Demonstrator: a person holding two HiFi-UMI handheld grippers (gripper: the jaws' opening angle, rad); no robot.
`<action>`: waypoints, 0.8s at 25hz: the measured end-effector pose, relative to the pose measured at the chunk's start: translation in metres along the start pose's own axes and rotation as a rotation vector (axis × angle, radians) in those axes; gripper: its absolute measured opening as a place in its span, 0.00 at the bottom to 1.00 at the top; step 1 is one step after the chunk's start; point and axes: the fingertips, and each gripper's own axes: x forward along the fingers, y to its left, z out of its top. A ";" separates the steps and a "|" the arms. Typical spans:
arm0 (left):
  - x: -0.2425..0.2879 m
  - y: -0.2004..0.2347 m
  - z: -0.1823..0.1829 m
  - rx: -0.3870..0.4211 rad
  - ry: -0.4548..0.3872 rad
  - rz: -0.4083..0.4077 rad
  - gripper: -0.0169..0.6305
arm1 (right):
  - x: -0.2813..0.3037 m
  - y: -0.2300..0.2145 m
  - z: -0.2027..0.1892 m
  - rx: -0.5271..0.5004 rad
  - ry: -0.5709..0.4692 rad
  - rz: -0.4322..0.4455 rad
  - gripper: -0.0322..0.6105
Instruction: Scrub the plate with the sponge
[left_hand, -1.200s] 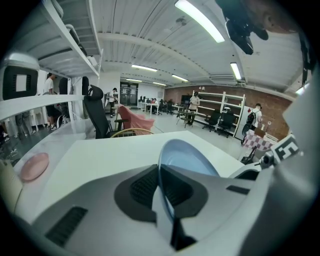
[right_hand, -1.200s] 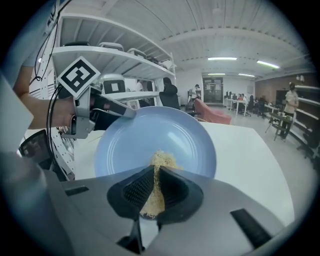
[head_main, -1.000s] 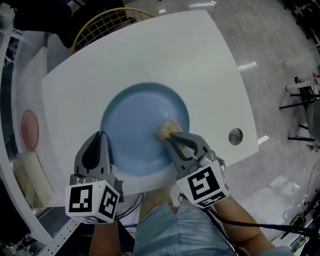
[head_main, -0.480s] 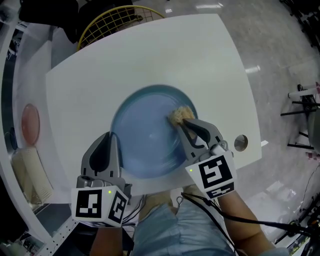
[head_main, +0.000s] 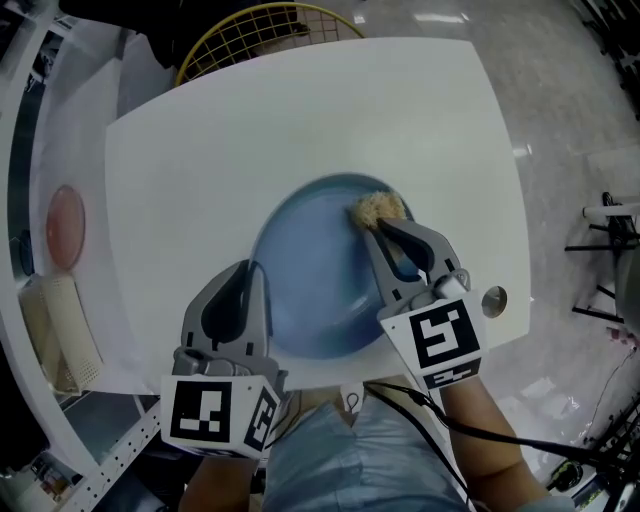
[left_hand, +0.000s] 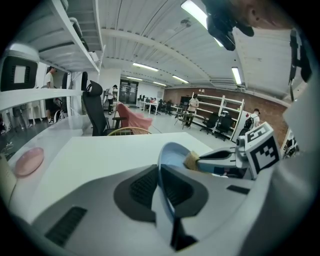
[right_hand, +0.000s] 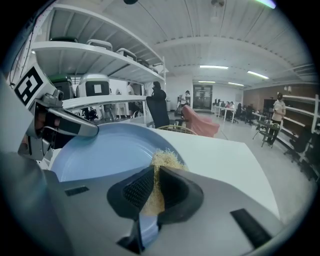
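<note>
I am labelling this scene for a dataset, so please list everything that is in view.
plate: one, blue, middle of the table
sponge: one, tan, on the plate's far right part
table: one, white, under the plate
wire basket: one, yellow, beyond the table's far edge
dish: one, pink, ledge at left
disc: one, silver, table's right edge
left gripper: one, grey, shut on the plate's near rim
right gripper: one, grey, shut on the sponge

A big open-plan lab or workspace: ahead of the left gripper (left_hand: 161, 172) stand office chairs (left_hand: 93, 106), metal shelving (left_hand: 227, 107), a brick wall (left_hand: 172, 94) and long ceiling lights (left_hand: 145, 66).
</note>
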 end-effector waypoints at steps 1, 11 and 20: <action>-0.001 0.001 0.000 -0.002 -0.001 0.000 0.06 | 0.002 0.003 0.003 -0.006 -0.005 0.005 0.11; -0.002 0.007 0.001 -0.020 -0.005 0.007 0.06 | 0.010 0.035 0.029 -0.082 -0.038 0.080 0.11; -0.005 0.010 -0.003 -0.021 0.000 0.018 0.06 | 0.005 0.073 0.036 -0.119 -0.064 0.167 0.11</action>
